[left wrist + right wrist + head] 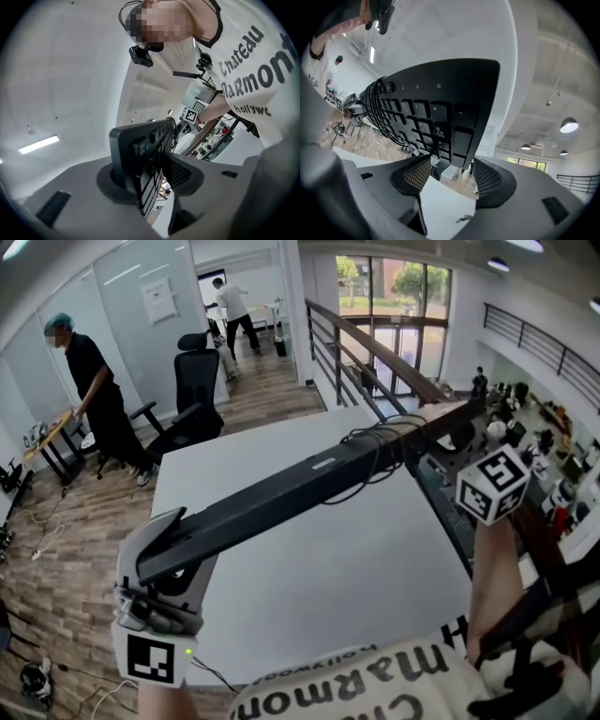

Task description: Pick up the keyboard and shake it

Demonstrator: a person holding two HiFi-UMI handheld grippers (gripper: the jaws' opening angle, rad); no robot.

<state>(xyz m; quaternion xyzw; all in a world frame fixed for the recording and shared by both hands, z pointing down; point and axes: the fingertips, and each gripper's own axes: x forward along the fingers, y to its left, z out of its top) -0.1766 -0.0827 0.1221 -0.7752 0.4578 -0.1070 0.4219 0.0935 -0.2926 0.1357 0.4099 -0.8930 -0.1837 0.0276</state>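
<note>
A long black keyboard (300,488) hangs slanted in the air above the white table (328,596), its coiled cable (380,442) bunched near the far end. My left gripper (164,563) holds the near left end; in the left gripper view the keyboard (145,154) is clamped edge-on in my left gripper (152,180). My right gripper (483,474) is at the far right end. In the right gripper view the keyboard's (436,108) corner dips into my right gripper (450,176), whose pads (487,177) stand wide with gaps beside the corner.
A person in black (89,390) stands at a desk on the left near a black office chair (192,390). Another person (230,306) is far back. A railing (375,352) runs behind the table. Cluttered benches (544,465) lie to the right.
</note>
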